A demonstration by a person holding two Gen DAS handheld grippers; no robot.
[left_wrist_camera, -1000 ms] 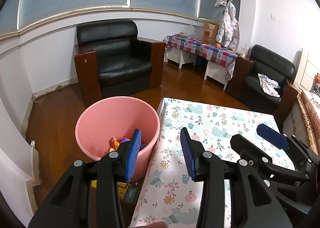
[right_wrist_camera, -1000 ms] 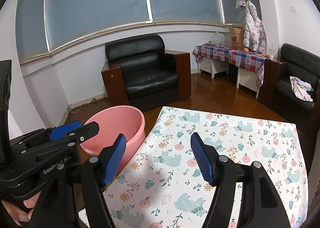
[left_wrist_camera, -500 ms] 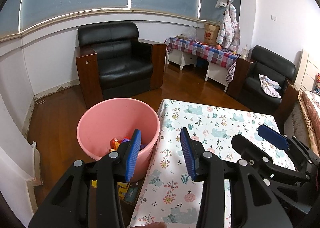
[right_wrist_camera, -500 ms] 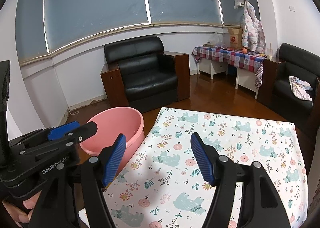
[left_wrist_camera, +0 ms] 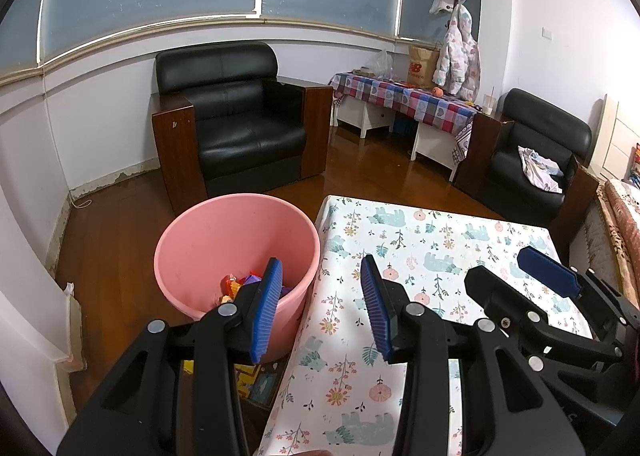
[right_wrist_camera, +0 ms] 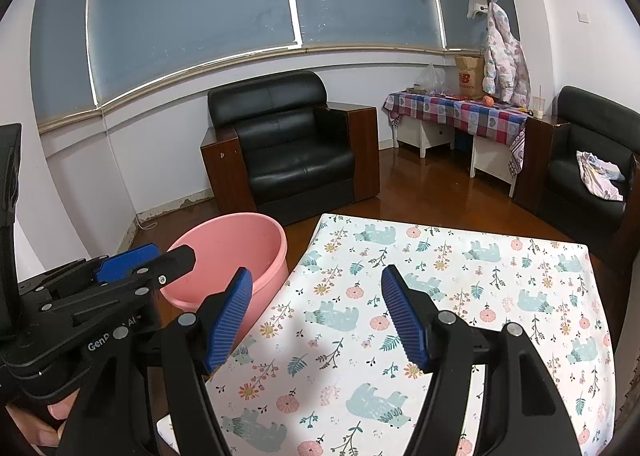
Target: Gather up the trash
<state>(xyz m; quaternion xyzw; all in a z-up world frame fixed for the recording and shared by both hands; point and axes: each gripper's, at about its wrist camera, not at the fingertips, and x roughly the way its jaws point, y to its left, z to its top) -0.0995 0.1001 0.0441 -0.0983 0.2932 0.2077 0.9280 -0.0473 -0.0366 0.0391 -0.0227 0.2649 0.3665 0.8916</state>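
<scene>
Pink plastic is catching the light where the bucket is standing on the wooden floor, just beside the left edge of the table. Bits of colourful trash are lying at the bottom of it, red, orange and purple, though I cannot tell what each piece is. The table is wearing a white cloth printed with pale blue bears and flowers.

Both grippers are hanging over the near end of the table, side by side. The left gripper is sitting above the gap between bucket rim and table edge, its blue ribbed pads spread well apart and gripping nothing. The right gripper is hovering over the cloth, its own pads spread wide too, with only the printed fabric showing between them. A bit of the person's hand is showing under the left gripper's body in the right wrist view.

Behind the bucket a black leather armchair with dark wooden sides is facing the table. Further right, a low white bench under a chequered cloth is carrying a brown paper bag and small odds and ends. A second black armchair is standing at the right with a crumpled cloth on its seat.
</scene>
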